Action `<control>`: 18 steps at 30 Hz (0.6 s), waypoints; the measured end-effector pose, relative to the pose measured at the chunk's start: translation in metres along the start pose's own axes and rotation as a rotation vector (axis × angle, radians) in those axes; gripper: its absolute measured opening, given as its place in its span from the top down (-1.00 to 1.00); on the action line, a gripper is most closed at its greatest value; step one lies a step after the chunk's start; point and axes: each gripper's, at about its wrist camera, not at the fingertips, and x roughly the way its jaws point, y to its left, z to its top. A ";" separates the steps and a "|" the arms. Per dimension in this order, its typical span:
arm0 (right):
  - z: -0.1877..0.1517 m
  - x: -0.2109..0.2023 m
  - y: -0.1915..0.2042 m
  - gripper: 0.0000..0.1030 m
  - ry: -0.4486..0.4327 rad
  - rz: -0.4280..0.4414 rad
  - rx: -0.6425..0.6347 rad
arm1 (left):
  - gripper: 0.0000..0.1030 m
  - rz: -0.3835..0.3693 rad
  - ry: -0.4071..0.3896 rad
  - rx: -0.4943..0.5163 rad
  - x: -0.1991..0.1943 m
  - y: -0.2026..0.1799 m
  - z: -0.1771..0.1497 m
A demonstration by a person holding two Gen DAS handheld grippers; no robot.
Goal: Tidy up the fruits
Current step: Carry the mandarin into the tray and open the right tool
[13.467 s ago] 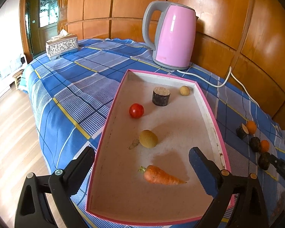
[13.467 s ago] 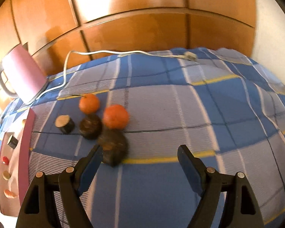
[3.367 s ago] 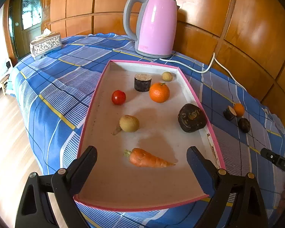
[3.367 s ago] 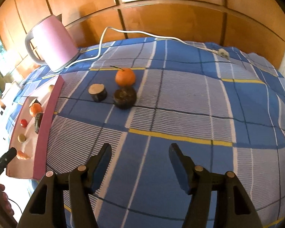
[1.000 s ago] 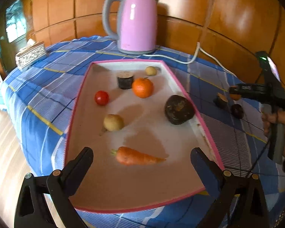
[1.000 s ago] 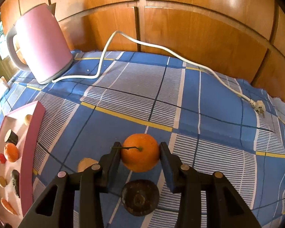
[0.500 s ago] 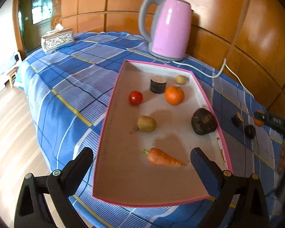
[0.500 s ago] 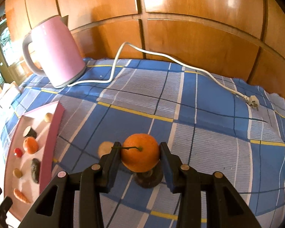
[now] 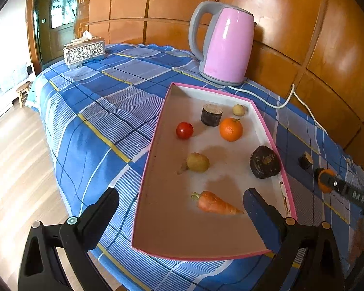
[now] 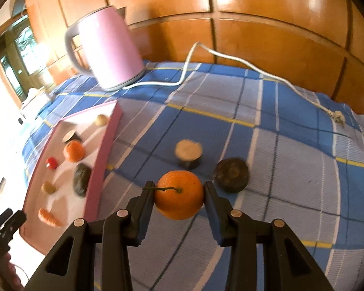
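Right wrist view: right gripper (image 10: 179, 195) clamped across tangerine (image 10: 179, 198) at widest girth, lifted off blue plaid tablecloth (image 10: 291, 169), just right of pink tray (image 10: 104, 160) long edge. Light, round, waxy, soft-skinned; likely rolls; gentle squeeze. Left gripper (image 9: 179, 205) wide open, empty, above tray near edge.

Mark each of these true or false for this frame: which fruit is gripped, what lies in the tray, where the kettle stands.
1. The right hand-held gripper is shut on an orange. True.
2. The left hand-held gripper holds the carrot. False: it is open, holding nothing.
3. The pink-rimmed tray already contains an orange. True.
4. The pink kettle stands inside the tray. False: it stands on the tablecloth beyond the tray.
5. The tomato lies on the cloth. False: it is in the tray.
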 end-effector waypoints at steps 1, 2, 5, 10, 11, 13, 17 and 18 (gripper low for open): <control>-0.003 0.000 0.004 0.20 0.006 0.014 -0.006 | -0.99 0.001 0.000 0.000 0.000 0.000 0.000; -0.005 -0.001 0.009 0.20 0.011 0.030 -0.012 | -0.99 0.002 -0.001 0.000 0.000 0.000 0.000; -0.012 -0.002 0.023 0.20 0.029 0.082 -0.037 | -0.99 0.009 -0.007 -0.004 -0.001 0.002 0.001; -0.017 -0.006 0.058 0.20 0.053 0.181 -0.111 | -0.99 0.028 -0.016 -0.015 -0.002 0.006 0.002; -0.017 -0.006 0.064 0.20 0.056 0.193 -0.124 | -0.99 0.033 -0.020 -0.019 -0.003 0.007 0.003; -0.017 -0.006 0.077 0.20 0.062 0.210 -0.157 | -0.99 0.047 -0.034 -0.027 -0.004 0.010 0.005; -0.019 -0.002 0.097 0.20 0.087 0.242 -0.192 | -0.99 0.074 -0.058 -0.046 -0.005 0.017 0.009; -0.018 0.001 0.103 0.20 0.094 0.247 -0.203 | -0.99 0.081 -0.063 -0.050 -0.005 0.019 0.010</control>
